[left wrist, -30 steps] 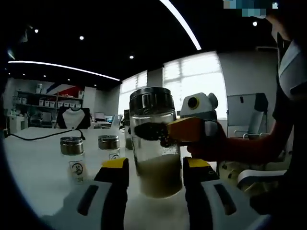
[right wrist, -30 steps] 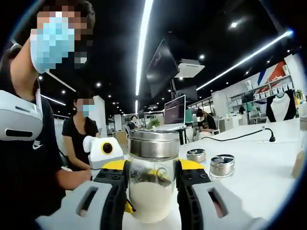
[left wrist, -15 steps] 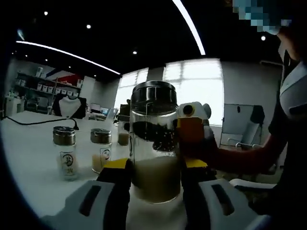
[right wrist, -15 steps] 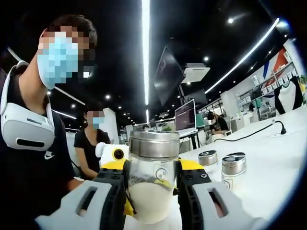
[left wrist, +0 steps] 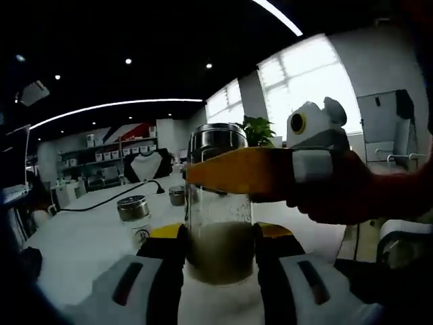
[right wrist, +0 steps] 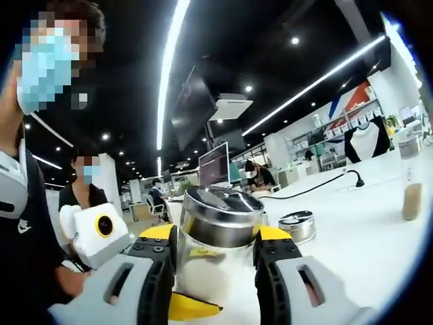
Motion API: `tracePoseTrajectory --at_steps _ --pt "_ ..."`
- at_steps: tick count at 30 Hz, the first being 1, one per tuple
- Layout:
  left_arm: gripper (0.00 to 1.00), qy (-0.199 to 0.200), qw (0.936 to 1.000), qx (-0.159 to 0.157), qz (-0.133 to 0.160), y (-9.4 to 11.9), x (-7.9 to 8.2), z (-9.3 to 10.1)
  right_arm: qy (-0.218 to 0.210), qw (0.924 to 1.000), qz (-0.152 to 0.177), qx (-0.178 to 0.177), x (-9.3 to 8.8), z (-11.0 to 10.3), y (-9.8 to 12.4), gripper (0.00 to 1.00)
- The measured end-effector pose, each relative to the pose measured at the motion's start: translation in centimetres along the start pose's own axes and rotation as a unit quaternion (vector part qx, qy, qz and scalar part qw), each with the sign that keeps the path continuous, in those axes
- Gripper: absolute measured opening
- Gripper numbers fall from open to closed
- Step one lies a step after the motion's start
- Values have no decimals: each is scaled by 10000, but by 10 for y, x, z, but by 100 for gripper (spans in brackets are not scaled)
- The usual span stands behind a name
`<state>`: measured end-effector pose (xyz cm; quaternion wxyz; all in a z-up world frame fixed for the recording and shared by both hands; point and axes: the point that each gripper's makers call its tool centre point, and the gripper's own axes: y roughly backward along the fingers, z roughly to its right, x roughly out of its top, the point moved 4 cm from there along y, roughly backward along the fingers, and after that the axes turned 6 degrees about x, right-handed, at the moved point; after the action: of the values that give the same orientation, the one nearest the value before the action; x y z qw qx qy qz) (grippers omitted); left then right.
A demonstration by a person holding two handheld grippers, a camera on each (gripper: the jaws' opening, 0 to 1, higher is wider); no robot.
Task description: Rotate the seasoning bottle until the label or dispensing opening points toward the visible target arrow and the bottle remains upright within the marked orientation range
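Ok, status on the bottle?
Both grippers, left and right, shut on bottle. Bottle on table, no arrow seen. Small shakers stand apart.

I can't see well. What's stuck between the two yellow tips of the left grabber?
The bottle, in the left gripper view. The left hand-held gripper has a jaw on each side, and the right hand-held gripper reaches across it higher up.

White table (left wrist: 74, 244) carries everything. Seasoning bottle (left wrist: 219, 203) stands on it, pale powder inside. Small metal-capped jar (left wrist: 135, 215) just beside, another (left wrist: 177, 196) behind. Black cable (left wrist: 115, 198) runs across top. Right gripper view: low round tin (right wrist: 296, 226), tall shaker (right wrist: 410, 177) well apart.
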<state>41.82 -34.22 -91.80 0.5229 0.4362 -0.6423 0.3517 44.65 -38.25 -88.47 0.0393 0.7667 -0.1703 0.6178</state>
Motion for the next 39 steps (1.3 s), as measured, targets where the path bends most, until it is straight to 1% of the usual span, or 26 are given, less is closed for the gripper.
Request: tracePoseTrajectory --at_steps 1,3,5,6,7,9,11,13,14,15,17,18,19,21,22,23,24,27,28,30,31,32,33,34,36,39 --pt "42 -596 9975 382 89 2 3 -4 -54 9998 7 -166 0 0 -1 43" --pt "42 -1114 9915 670 103 3 4 -3 -194 9988 38 -454 0 -1 -1 44" --pt "42 -1163 9905 716 142 4 4 -2 -260 9973 67 -686 -1 -1 -2 44" --pt "42 -1229 9895 752 136 4 3 0 -277 9958 -15 -876 -3 -3 -1 44" --pt "42 -1513 9845 871 156 6 2 -2 -253 9950 -95 -965 -4 -4 -1 45" --pt "42 -1843 9772 1038 187 7 2 -3 -356 9934 -98 -1089 -5 -7 -3 45" --pt "42 -2009 9722 1170 281 10 3 -5 -468 9915 34 -1212 -5 -10 -3 44" --pt "42 -1993 9723 1184 297 9 3 -6 -764 9879 291 -1320 -4 -13 -4 42" --pt "42 -1948 9734 1183 246 8 2 -8 -927 9861 506 -1285 -2 -13 -4 40" --pt "42 -1913 9742 1177 224 8 2 -8 -926 9866 496 -1246 -3 -11 -3 40" --pt "43 -1711 9805 952 143 6 -3 -8 -966 9863 406 -1278 -4 -9 -2 39" --pt "43 -1545 9842 857 121 6 -5 -7 -1093 9855 321 -1257 -5 -8 -1 39" --pt "43 -1410 9867 797 148 5 -5 -7 -1110 9859 321 -1207 -5 -8 0 39" --pt "43 -1152 9915 523 292 4 -5 -7 -991 9886 239 -1104 -3 -7 1 38" --pt "42 -864 9951 328 360 4 -4 -6 -831 9905 173 -1083 -3 -6 2 38" --pt "42 -650 9968 208 406 3 -4 -5 -667 9923 94 -1041 -1 -5 4 38" --pt "42 -518 9976 133 430 3 -4 -6 -628 9935 51 -949 0 -5 4 38" --pt "42 -393 9980 -111 482 2 -4 -6 -574 9959 -14 -692 2 -3 7 38" --pt "42 -237 9980 -239 527 1 -3 -6 -594 9965 -36 -591 3 -3 8 38" --pt "42 174 9967 -580 539 0 -4 -4 -420 9986 -170 -277 4 -5 11 38" --pt "42 414 9934 -897 587 -1 -4 -1 -189 9993 -231 -223 6 -3 13 38" --pt "41 750 9883 -1226 510 0 -6 2 -43 9995 -294 -116 7 -4 14 38" --pt "41 912 9857 -1355 425 0 -7 2 40 9994 -339 19 8 -6 15 38" --pt "41 1003 9831 -1463 450 1 -5 1 61 9992 -330 217 11 -9 16 38" --pt "41 1069 9803 -1563 552 1 -2 0 115 9986 -312 403 15 -12 18 38" --pt "41 1328 9705 -1942 525 3 0 4 139 9971 -422 621 19 -15 20 38"
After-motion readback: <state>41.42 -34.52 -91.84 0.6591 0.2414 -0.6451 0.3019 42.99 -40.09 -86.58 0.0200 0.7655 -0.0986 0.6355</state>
